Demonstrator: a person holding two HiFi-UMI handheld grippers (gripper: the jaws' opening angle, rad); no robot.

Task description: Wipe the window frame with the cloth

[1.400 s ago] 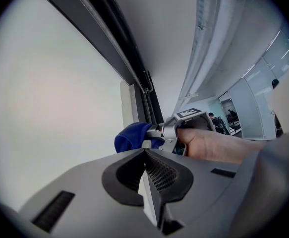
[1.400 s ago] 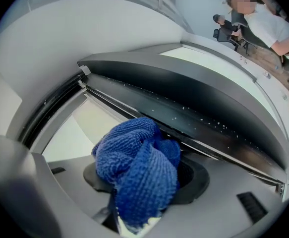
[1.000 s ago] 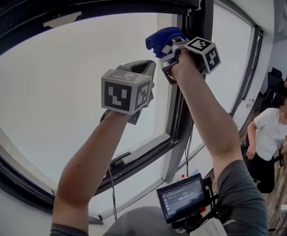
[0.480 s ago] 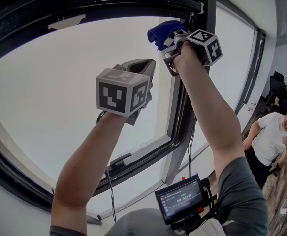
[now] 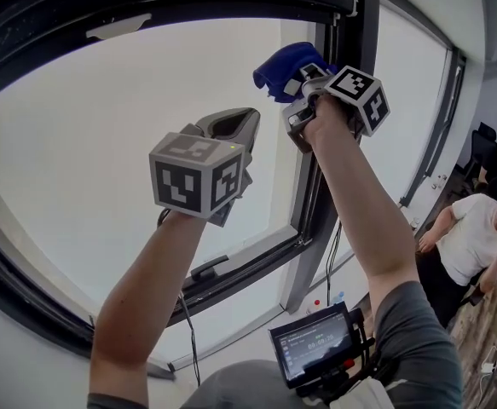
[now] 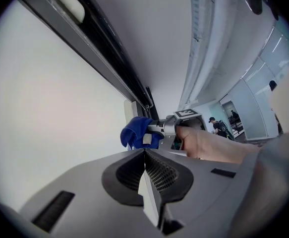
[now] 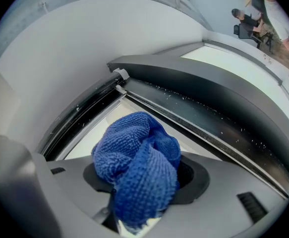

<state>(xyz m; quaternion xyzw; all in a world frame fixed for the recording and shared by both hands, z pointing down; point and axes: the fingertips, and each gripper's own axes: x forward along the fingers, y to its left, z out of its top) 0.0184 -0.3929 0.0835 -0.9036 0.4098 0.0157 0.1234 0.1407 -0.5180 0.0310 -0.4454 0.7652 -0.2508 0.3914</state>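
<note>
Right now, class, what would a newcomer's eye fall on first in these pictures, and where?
A blue cloth, bunched in the right hand-held gripper, is held up near the top corner of the dark window frame. Lower, the left hand-held gripper is shut on nothing before the bright pane.
</note>
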